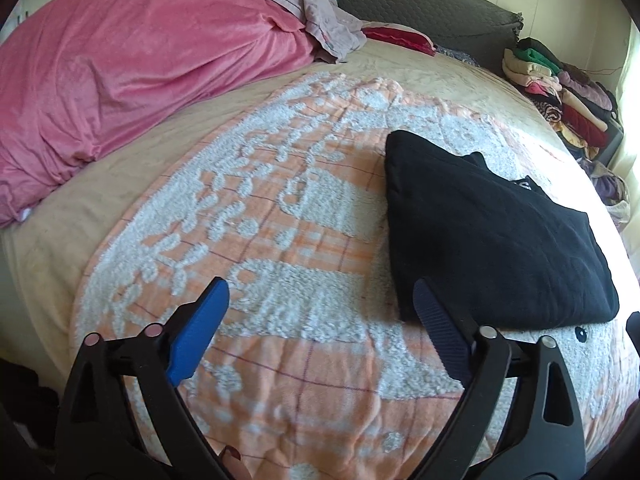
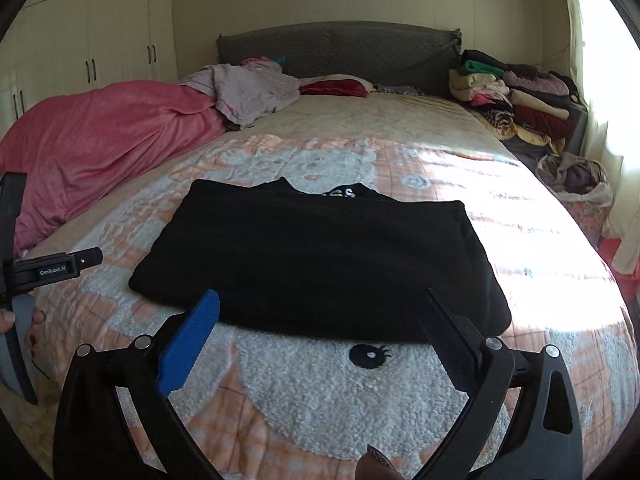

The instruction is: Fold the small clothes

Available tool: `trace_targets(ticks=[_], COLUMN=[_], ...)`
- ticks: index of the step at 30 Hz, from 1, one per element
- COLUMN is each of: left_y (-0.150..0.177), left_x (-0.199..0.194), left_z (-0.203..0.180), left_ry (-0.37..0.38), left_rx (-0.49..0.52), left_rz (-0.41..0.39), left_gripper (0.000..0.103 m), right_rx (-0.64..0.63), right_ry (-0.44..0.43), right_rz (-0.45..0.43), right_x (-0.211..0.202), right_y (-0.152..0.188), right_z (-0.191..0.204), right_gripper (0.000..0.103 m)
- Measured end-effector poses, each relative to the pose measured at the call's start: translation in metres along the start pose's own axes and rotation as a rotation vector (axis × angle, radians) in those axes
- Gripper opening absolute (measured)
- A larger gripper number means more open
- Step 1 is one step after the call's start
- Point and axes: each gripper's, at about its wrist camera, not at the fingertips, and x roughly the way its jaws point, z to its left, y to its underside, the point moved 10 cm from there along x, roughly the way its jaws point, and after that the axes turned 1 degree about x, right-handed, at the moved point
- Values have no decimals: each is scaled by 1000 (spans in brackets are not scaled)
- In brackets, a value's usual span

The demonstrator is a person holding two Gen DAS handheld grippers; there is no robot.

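Black garment is seen lying folded over on the patterned blanket, just beyond the right gripper, and no part of it is held. A neat, roughly rectangular packet has been formed, with the near edge doubled and a strip of white lettering left peeking out along the far edge. By that look the fold is judged to be mostly done; whether one more halving is intended cannot be told.

Right gripper's jaws are spread wide and nothing is gripped; the blue pad and the dark pad are poised above the blanket, short of the garment's near hem. Left gripper is opened just as wide and is carried empty, its dark pad overlapping the garment's near corner in the left wrist view, though contact there cannot be confirmed.

Farther off, a pink duvet is bunched along the left side of the bed, and a stack of clothes is piled beside the grey headboard.
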Motion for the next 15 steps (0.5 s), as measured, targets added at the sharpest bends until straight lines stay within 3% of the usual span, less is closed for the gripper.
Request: trace_targets(ticks=[3,15], left_y=[-2,-10], left_x=[-3,-1], left_z=[10,38], left_ry=[-13,-44], left_rx=[-9,-56], left_rz=[-9,-17], left_gripper=[93,93], right_rx=[-44,-216], right_ry=[-25,-89], right_rz=[-4,28], right_x=[2,24], right_y=[-2,5], right_z=[22,95], right_gripper=[98,98])
